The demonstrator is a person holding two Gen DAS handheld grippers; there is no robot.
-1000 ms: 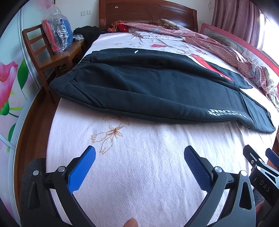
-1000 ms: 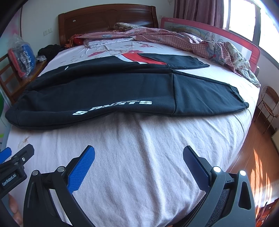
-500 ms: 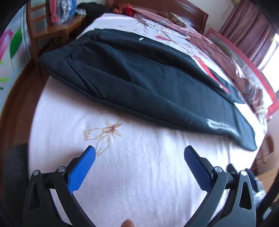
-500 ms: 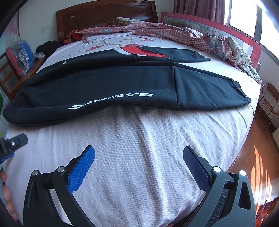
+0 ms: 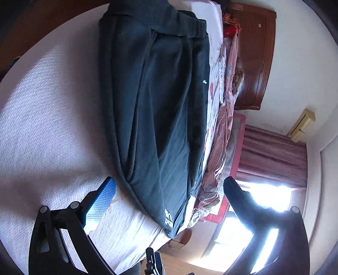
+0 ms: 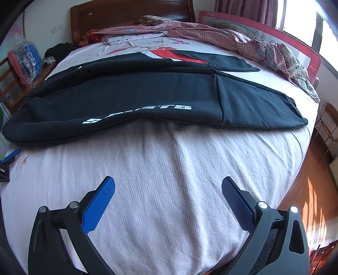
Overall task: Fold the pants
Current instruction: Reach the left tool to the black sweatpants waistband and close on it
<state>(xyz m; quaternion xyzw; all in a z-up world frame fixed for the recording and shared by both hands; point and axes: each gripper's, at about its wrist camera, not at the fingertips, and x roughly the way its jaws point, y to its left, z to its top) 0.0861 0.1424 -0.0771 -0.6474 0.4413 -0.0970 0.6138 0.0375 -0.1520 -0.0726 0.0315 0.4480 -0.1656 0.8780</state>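
On the bed (image 6: 169, 179), black pants (image 6: 147, 95) lie flat, legs together, below the wooden headboard (image 6: 131, 12); the right claw (image 6: 168, 186) and left claw (image 5: 169, 186) both gape wide, holding nothing.

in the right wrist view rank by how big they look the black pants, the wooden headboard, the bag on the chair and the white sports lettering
1. black pants
2. wooden headboard
3. white sports lettering and bag look alike; the bag lies farther from the camera, so no ranking between them.
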